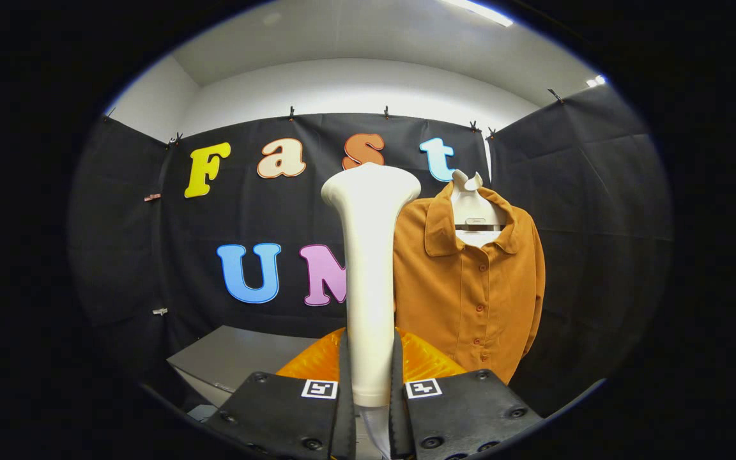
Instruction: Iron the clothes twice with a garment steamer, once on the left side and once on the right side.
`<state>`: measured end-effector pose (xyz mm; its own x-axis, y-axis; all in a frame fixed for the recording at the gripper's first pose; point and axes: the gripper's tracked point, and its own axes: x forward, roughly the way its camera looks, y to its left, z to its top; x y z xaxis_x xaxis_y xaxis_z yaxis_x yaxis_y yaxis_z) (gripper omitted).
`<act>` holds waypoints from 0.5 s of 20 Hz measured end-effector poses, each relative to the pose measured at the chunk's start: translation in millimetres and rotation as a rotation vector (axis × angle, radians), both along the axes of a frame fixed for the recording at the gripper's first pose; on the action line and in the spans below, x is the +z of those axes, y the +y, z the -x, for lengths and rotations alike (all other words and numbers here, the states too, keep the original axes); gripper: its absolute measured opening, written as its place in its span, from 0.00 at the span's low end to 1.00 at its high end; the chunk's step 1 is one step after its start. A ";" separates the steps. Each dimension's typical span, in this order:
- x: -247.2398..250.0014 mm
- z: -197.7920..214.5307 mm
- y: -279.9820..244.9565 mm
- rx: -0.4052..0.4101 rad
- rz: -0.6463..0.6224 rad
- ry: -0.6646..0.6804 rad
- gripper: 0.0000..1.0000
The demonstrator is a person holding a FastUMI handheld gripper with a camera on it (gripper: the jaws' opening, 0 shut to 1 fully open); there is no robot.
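Gripper view is showing you, going left to right, a grey table [240, 358] sitting low beyond the fingers. Your gripper [370, 399] is clamping the cream garment steamer [369, 268] by its handle, with both fingers pressing on its 2 sides; the steamer is standing upright, its flared head pointing up. An orange ribbed part [422, 361] is lying just behind the fingers. Beside the steamer, to the right and beyond it, the orange button-up shirt [470, 294] is hanging on a white hanger [470, 204] against the black cloth.
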<state>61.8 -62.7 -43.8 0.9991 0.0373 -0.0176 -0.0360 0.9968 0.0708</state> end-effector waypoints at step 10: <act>-3.6 -1.6 2.2 0.008 0.000 0.013 0.24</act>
